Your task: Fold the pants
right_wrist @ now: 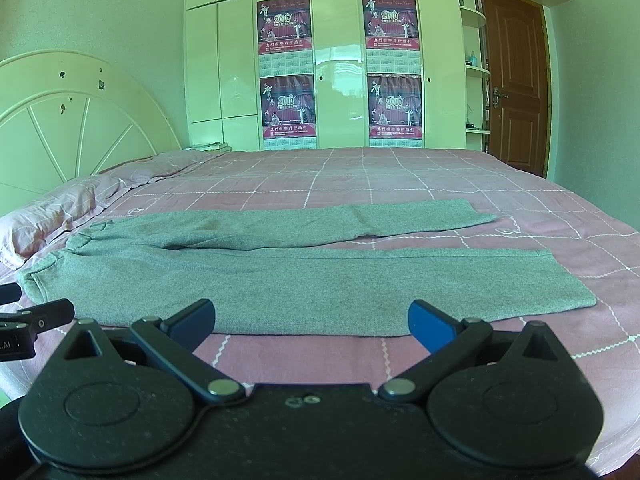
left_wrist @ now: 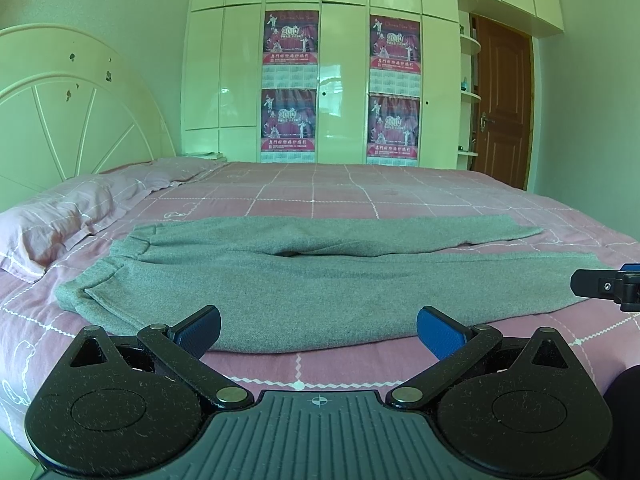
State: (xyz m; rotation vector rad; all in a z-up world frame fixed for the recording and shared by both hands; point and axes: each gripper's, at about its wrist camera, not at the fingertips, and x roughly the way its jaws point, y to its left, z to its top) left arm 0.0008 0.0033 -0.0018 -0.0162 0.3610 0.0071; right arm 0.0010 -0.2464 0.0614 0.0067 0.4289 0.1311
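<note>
**Both grippers wide, pants not yet gripped: where the fold could slip**

Left gripper (left_wrist: 318, 330) first, through its own camera: I hold it with its fingers spread wide and nothing between them, low over the near edge of the grey pants (left_wrist: 320, 280). The pants lie flat on the pink checked bedsheet (left_wrist: 360, 196), waistband toward the pillow (left_wrist: 60, 216), the two legs running away from the pillow and splitting apart toward the cuffs. On the side of the pants away from the pillow, part of my right gripper shows at the frame's edge. My worry from this view is the waistband, which is bunched and rumpled; if I pinch only the top layer there, the lower layer would probably stay behind and the fold would come up crooked.

Right gripper (right_wrist: 312, 320), through its camera: also spread apart and empty, poised just short of the near edge of the pants (right_wrist: 320, 284), farther from the pillow (right_wrist: 40, 220) than my left. The near leg's cuff lies off to the side away from the pillow, so I would likely catch mid-leg, not the hem. The knit looks soft and limp; lifted from two uneven points, I expect it to sag between them. The far leg angles away, so the legs may not stack squarely.
</note>
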